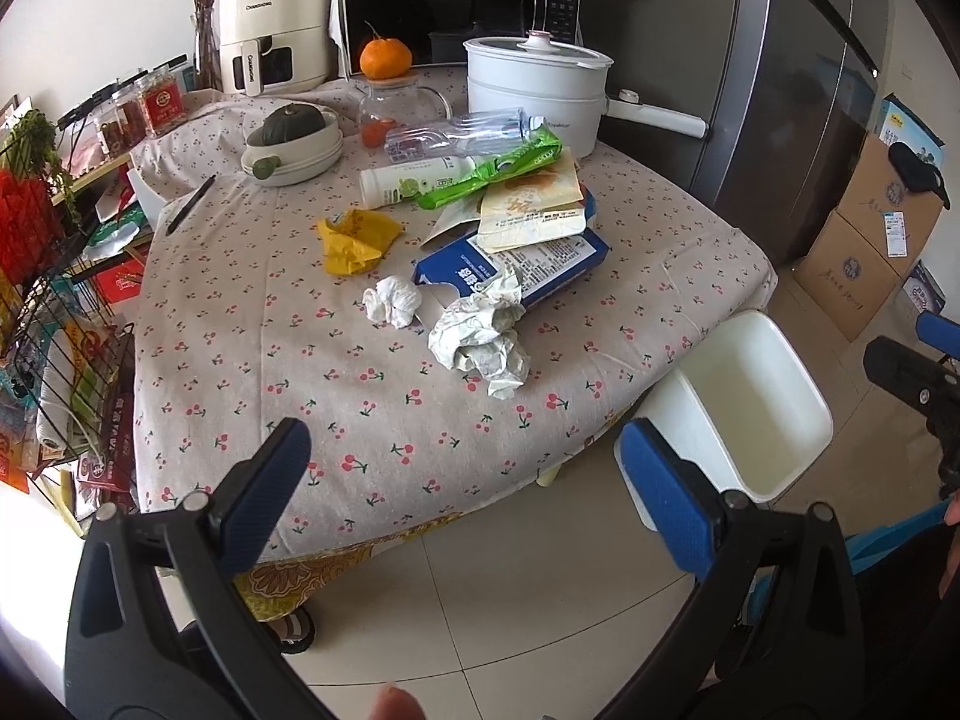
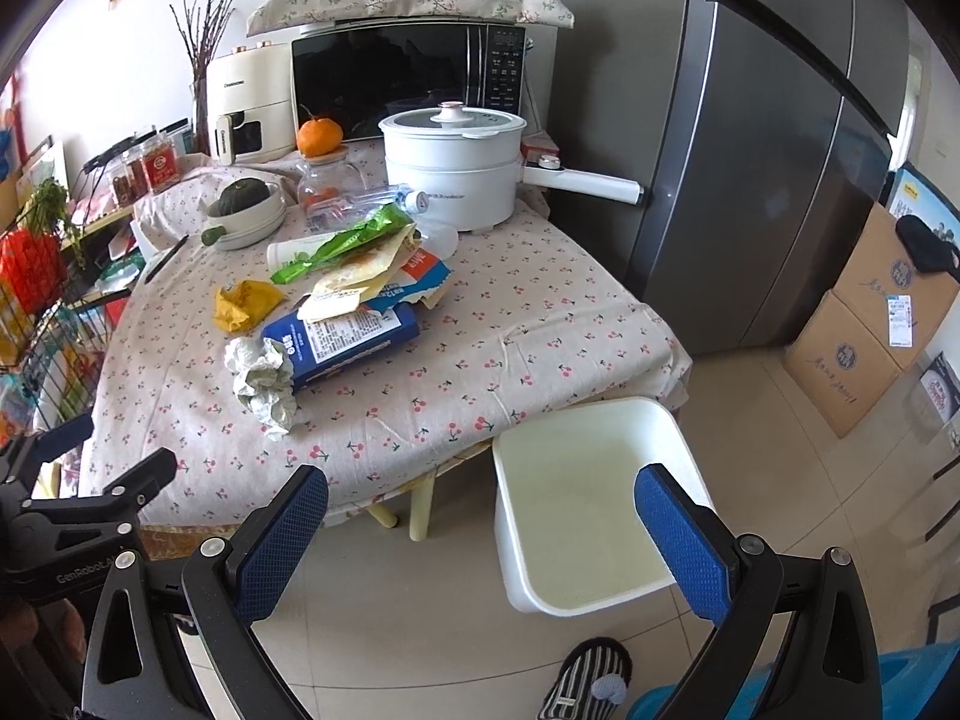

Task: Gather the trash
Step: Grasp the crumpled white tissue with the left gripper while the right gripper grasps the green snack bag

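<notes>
Trash lies mid-table on the cherry-print cloth [image 1: 312, 360]: crumpled white paper [image 1: 483, 339] [image 2: 264, 381], a small tissue ball [image 1: 393, 299], a yellow wrapper [image 1: 355, 238] [image 2: 243, 302], a blue carton [image 1: 516, 267] [image 2: 342, 339], a beige pouch [image 1: 534, 204], a green wrapper [image 1: 498, 171] [image 2: 348, 240], a white bottle [image 1: 408, 180] and a clear plastic bottle [image 1: 462, 132]. An empty white bin [image 1: 750, 408] [image 2: 588, 498] stands on the floor at the table's right front corner. My left gripper [image 1: 462, 492] is open and empty before the table edge. My right gripper [image 2: 480, 534] is open and empty above the bin's near side.
A white electric pot [image 1: 540, 90] [image 2: 453, 168], a glass jar topped by an orange [image 1: 384, 57], a bowl with a green squash [image 1: 294, 138], a microwave [image 2: 408, 78] and an air fryer [image 1: 273, 36] stand at the back. A grey fridge [image 2: 750, 150] and cardboard boxes [image 2: 870, 324] are right; a wire rack [image 1: 54, 330] is left.
</notes>
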A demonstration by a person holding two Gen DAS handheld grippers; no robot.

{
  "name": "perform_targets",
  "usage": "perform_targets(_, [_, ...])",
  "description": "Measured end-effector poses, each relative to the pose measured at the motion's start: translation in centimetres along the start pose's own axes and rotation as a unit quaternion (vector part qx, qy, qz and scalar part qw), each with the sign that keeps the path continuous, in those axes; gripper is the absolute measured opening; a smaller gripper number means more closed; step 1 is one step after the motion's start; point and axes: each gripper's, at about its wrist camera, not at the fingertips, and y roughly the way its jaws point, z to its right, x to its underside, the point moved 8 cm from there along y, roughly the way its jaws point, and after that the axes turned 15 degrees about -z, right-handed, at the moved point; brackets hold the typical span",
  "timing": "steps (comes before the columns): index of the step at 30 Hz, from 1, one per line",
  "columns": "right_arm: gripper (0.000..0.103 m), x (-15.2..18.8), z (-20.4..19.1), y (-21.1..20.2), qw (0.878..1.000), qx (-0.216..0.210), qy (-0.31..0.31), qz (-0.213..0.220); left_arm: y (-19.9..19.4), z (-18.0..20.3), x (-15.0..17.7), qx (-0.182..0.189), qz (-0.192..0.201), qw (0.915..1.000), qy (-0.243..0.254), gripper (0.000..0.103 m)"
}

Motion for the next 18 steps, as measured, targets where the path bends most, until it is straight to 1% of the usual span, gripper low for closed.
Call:
perform_targets(1, [0.103, -0.6, -0.2, 0.1, 1.0, -0.007, -0.006, -0.004, 0.5, 0.0, -0.5, 0.006, -0.009, 0.9999, 0.002, 0.103])
perform_targets(3, [0.103, -2.1, -0.6, 0.7, 0.999, -0.023, -0.019, -0.018, 1.8, 0.3, -1.4, 0.037, -0.025, 0.999, 0.002, 0.103])
perform_targets(5, [0.103, -3.6, -0.8, 1.7, 0.999, -0.027, -0.024, -0.028, 3.3, 0.6, -2.4, 0.062, -0.042, 0.9972, 0.004, 0.102])
perform_targets(6, [0.103, -4.5, -0.9, 2.4, 0.999, -0.032, -0.027, -0.034, 4.1, 0.6, -3.0, 0.074, -0.055, 0.9957, 0.001, 0.099])
perform_targets(7, [0.103, -5.2, -1.1, 3.3, 0.998, -0.039, -0.029, -0.044, 5.0, 0.6, -3.6, 0.078, -0.062, 0.9951, 0.001, 0.096])
perform_targets(10, [0.103, -6.2, -1.0, 6.4, 0.995, -0.067, -0.019, -0.075, 7.1, 0.7, -5.4, 0.097, -0.076, 0.9923, -0.006, 0.093])
perform_targets(12, [0.103, -5.8, -0.5, 8.4, 0.993, -0.069, -0.008, -0.091, 8.5, 0.6, -6.4, 0.086, -0.079, 0.9932, -0.003, 0.092])
perform_targets(14, [0.103, -5.4, 0.0, 10.2, 0.991, -0.063, -0.012, -0.118, 10.1, 0.2, -7.0, 0.072, -0.089, 0.9935, 0.003, 0.089])
perform_targets(16, [0.103, -5.9, 0.5, 11.2, 0.99, -0.053, -0.019, -0.126, 11.4, -0.2, -7.4, 0.061, -0.103, 0.9928, 0.007, 0.082])
perform_targets(17, [0.103, -6.3, 0.8, 11.6, 0.991, -0.046, -0.018, -0.127, 11.8, -0.3, -7.6, 0.059, -0.106, 0.9926, 0.007, 0.081])
perform_targets(18, [0.103, -6.8, 1.2, 12.0, 0.991, -0.042, -0.016, -0.128, 12.1, -0.5, -7.7, 0.058, -0.107, 0.9926, 0.007, 0.076])
